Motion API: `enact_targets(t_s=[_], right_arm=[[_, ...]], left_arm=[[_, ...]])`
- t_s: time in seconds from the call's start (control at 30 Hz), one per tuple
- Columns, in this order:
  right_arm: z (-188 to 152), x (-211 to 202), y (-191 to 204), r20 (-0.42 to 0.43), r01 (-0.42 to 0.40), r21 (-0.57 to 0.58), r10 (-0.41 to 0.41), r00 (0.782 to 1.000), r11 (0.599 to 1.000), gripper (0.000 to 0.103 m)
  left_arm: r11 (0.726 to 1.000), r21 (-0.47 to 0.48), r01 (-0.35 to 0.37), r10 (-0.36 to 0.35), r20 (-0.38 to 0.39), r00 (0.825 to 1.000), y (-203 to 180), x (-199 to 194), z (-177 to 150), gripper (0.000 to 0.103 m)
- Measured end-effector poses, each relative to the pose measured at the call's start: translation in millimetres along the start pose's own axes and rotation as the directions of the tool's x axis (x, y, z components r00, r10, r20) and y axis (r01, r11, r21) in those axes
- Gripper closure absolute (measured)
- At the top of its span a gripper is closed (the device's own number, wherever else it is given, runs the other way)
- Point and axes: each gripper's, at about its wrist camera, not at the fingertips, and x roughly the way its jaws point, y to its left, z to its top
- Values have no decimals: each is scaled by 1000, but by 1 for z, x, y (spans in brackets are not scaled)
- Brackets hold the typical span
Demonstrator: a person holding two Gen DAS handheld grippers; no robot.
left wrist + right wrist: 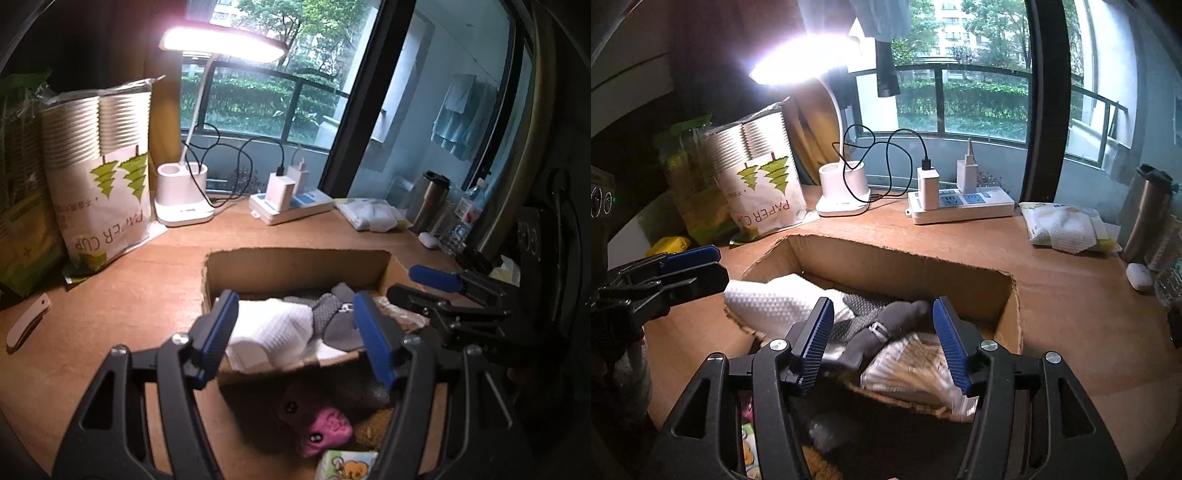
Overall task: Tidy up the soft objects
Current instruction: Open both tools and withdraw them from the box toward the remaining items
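Both grippers, left and right, jaws released, empty, over box holding white towel and grey socks.

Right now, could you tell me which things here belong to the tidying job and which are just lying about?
Job: cardboard box, white towel, grey socks, pink plush toy.
Lying about: desk lamp, paper cup pack, power strip, steel tumbler.
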Motion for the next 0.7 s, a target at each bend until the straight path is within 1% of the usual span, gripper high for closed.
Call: enact_targets(t_s=[0.37, 0.7], right_arm=[[-21, -27, 13, 5, 8, 1, -8, 1000, 1000, 44], [-45, -32, 23, -28, 0, 5, 0, 1000, 1000, 43]], left_arm=[[1000, -13, -4, 4, -3, 1000, -5, -25, -24, 36], [1000, -21, -5, 4, -31, 1000, -6, -34, -51, 36]])
